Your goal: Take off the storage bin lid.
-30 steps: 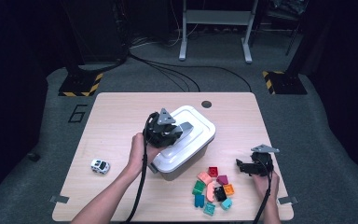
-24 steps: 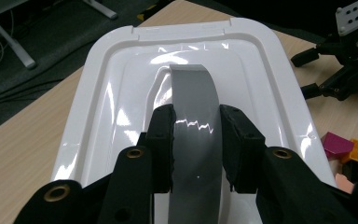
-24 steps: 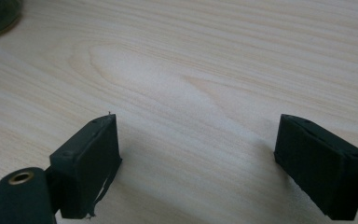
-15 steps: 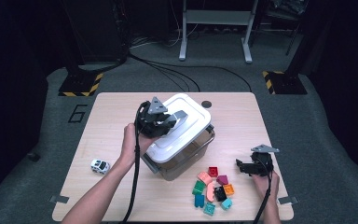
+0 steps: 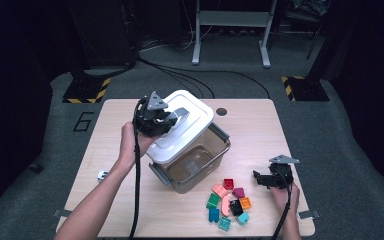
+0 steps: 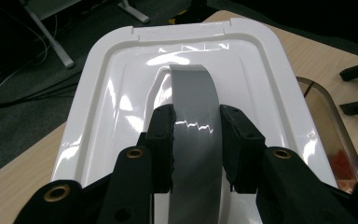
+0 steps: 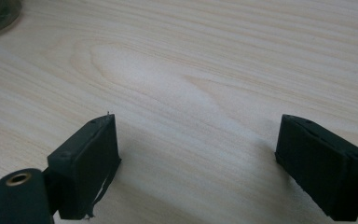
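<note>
Dark flooring with cables and striped stand bases surrounds a pale wooden table (image 5: 105, 120). Near its left edge a small white toy car (image 5: 102, 175) sits beside the person's left forearm. Just right of it, the left gripper (image 5: 172, 120) is clamped on the grey handle (image 6: 193, 121) of a white lid (image 5: 182, 127), its pads pressing both sides of the strap; the lid hangs tilted above a clear bin (image 5: 195, 162), which stands open at the table's middle. Right of the bin, near the front edge, lies a cluster of coloured blocks (image 5: 227, 202). Farthest right, the right gripper (image 5: 257, 179) rests low over bare wood, its jaws spread wide with nothing between them.
</note>
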`<action>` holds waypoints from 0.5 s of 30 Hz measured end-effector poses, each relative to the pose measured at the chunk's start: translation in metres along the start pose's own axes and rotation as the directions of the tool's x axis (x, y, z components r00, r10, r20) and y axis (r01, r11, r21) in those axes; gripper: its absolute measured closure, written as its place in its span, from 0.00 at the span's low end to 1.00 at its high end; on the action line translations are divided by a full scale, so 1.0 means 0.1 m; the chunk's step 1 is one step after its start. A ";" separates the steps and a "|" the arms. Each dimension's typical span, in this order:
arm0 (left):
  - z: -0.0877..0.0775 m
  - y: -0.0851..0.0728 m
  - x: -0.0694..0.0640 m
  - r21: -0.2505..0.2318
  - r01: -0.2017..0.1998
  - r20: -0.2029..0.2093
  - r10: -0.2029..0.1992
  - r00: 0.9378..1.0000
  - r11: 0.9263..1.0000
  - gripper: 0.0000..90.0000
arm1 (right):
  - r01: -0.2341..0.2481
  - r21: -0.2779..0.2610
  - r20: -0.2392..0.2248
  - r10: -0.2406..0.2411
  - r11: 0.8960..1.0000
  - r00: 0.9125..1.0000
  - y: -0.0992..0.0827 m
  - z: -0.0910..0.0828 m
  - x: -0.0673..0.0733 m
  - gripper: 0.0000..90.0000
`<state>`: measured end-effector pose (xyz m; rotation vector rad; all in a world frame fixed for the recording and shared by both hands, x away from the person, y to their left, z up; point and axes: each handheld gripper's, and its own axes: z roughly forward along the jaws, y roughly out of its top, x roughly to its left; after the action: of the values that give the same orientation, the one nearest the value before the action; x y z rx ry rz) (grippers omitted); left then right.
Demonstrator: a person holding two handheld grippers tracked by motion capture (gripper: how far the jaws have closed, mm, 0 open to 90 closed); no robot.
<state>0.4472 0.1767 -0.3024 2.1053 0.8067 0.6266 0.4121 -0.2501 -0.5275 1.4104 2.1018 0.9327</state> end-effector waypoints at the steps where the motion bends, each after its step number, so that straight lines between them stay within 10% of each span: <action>1: -0.01 0.00 0.02 0.003 0.002 -0.005 -0.002 1.000 1.000 0.74 | 0.000 0.001 0.000 0.000 1.000 1.000 0.00 0.00 0.00 0.13; 15: -0.06 -0.01 0.36 0.022 0.019 -0.076 -0.018 0.997 1.000 0.74 | 0.001 0.001 0.003 -0.001 1.000 1.000 0.00 0.00 0.00 0.13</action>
<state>0.4674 0.2054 -0.2938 2.1029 0.8779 0.6935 0.4121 -0.2501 -0.5275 1.4108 2.1003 0.9289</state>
